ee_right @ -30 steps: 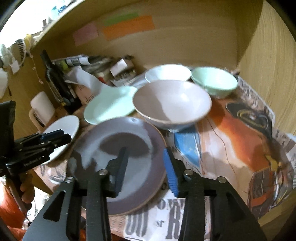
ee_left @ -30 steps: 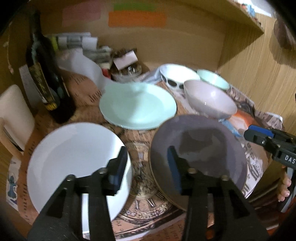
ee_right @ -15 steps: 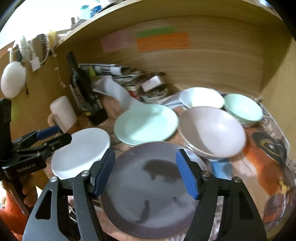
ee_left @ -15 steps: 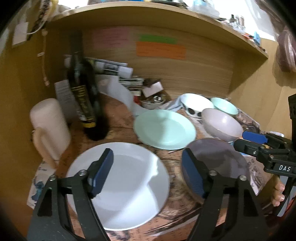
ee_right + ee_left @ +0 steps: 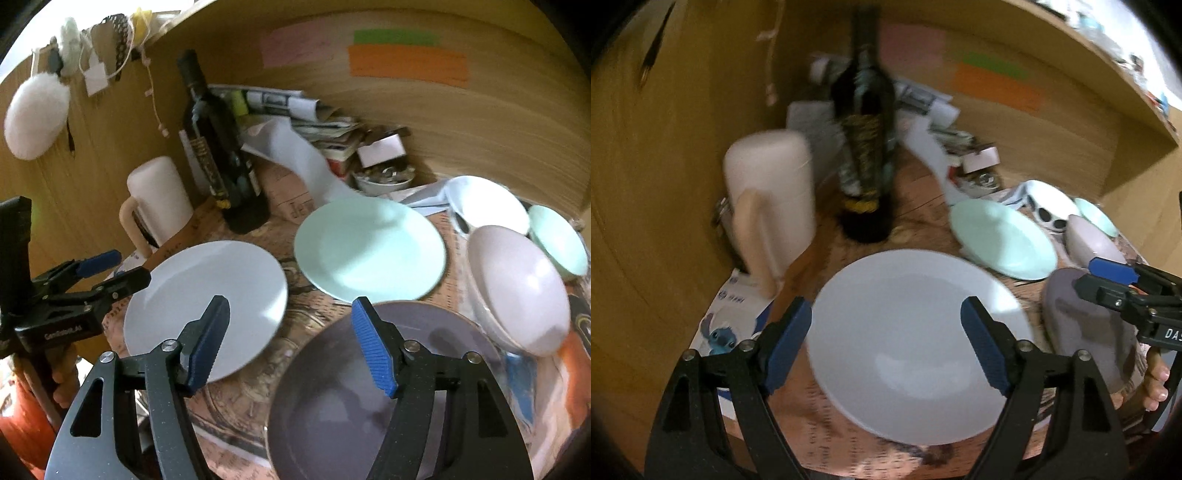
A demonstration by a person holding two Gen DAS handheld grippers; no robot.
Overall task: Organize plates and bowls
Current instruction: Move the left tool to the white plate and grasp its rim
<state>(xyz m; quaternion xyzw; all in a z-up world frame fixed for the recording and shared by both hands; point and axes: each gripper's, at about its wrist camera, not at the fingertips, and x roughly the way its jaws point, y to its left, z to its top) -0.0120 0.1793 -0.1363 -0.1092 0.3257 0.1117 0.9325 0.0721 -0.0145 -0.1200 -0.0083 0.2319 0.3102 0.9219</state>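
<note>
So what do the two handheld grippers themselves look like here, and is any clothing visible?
Both grippers, left and right, have black speckled angular arms with silver bolts and ribbed blue pads. White lettering marks each body. An orange-red sleeve shows by the left hand.

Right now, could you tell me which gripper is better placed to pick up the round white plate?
Left. The left gripper, jaws opening, frames the round white plate; the right gripper hangs over the grey plate.

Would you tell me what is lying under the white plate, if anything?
The white plate rests on printed newspaper that covers the table between it and the grey plate. What lies directly beneath the plate is hidden by it; no other dish shows under its rim.
</note>
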